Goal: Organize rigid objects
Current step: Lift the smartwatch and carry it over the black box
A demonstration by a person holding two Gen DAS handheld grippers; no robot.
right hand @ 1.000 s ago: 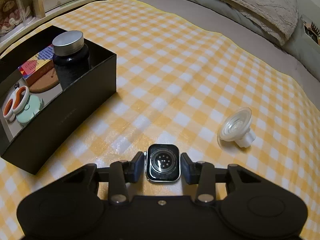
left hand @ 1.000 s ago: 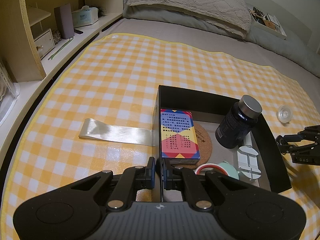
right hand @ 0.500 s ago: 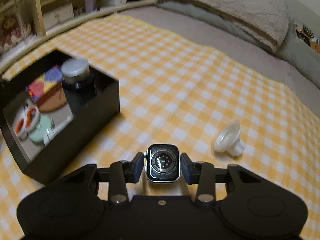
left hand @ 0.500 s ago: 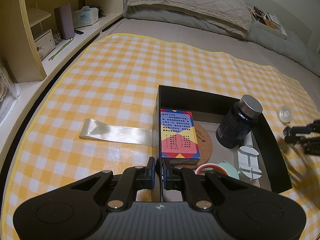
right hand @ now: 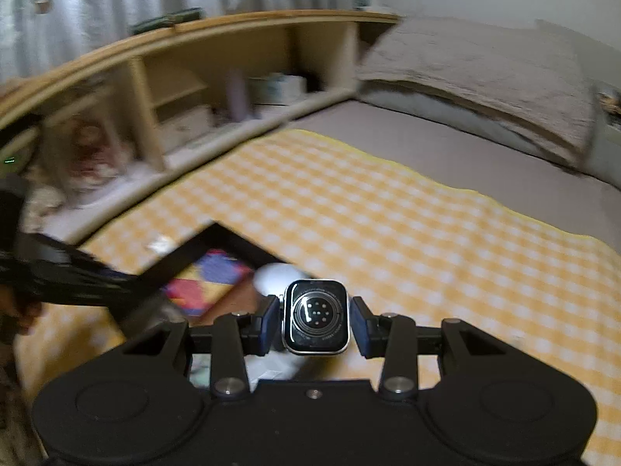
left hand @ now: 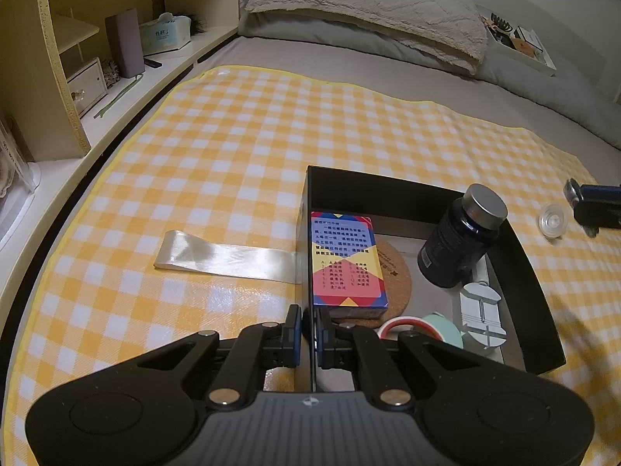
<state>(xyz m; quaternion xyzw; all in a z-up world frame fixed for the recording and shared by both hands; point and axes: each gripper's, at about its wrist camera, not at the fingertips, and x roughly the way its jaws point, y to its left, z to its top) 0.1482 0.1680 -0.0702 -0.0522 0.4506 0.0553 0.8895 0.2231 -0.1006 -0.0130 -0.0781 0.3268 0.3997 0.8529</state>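
Right claw point(right hand: 315, 320) clamped on a strapless smartwatch body point(right hand: 316, 316), sensor back facing the camera, pads pressing its two sides, carried in the air at about 5 o'clock from the black storage box point(right hand: 182, 260), whose open top sits just beyond the fingertips. Left claw point(left hand: 306, 336) closed tight on the thin near-left wall of the black storage box point(left hand: 388, 190), steadying it on the yellow checked mat point(left hand: 233, 147) spread over the bed. Inside the box: a colourful card box point(left hand: 343, 260) along the 9 o'clock wall, lying partly over a cork coaster point(left hand: 394, 272), a dark bottle with a silver cap point(left hand: 462, 244) at 2 o'clock, a pale plastic tool point(left hand: 481, 314) and a red-and-mint roll point(left hand: 419, 328) toward 5 o'clock. Outside at 3 o'clock, a clear suction cup point(left hand: 551, 219) on the mat; at 9 o'clock, a clear plastic strip point(left hand: 229, 258). Likely risks: smooth metal sides slipping from the pads mid-swing; the watch striking the bottle cap or landing glass-down on hard items if released too high. Compared with a second ago: watch off the mat and higher, right view swung toward the shelves and blurred, box closer beneath; left grip unchanged.
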